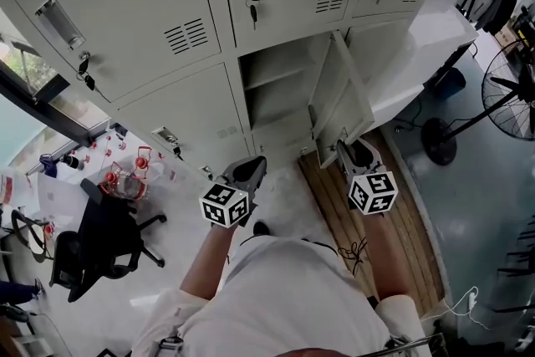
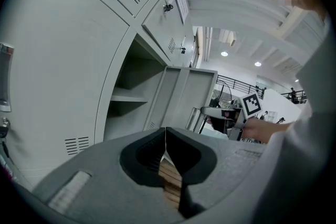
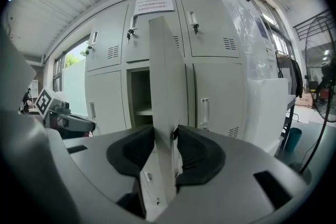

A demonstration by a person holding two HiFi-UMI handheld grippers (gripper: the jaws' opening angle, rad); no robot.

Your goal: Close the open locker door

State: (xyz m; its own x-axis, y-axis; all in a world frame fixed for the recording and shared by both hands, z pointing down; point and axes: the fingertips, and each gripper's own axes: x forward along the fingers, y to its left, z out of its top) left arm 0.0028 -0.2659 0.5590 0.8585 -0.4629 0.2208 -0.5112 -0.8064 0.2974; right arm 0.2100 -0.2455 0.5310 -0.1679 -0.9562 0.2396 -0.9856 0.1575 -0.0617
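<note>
**Right claw** (image 3: 167, 136): the jaws are spread wide and set on the free edge of the locker door (image 3: 166, 60). One pad sits on each face and the panel fills the gap between them. I read this as a pinch, not a loose straddle. There is nothing else in it.

**Locker door:** it is swung well out from the open compartment (image 1: 280, 84) and hinged on that compartment's right side. It stands nearly edge-on to my claw, and the compartment's dark mouth is just left of the panel.

**Why the grip sits here:** the free edge is the part farthest from the compartment's hinge side, so I judge the door swings with least effort from there. Holding both faces also lets me steer the panel and slow it before it meets the frame, not merely shove it.

**Left claw** (image 2: 166, 136): the jaws are pressed together and hold nothing. It is held low, in front of the compartment and left of its mouth. My guess is that it is idle because one claw is enough for this job. With the jaws closed there is less to snag.

**Compartment interior:** I see one shelf (image 2: 128, 97) and nothing poking out past the frame. The door's path looks free.

**Stage:** the door is gripped and the closing is not yet done.

**Next, as I judge it:** carry the edge in an arc toward the compartment's left frame.

**Risk:** the pad on the inner face could get trapped between the door and the frame. The grip should come off shortly before contact, and the door should get a push on its outer face to finish.
</note>
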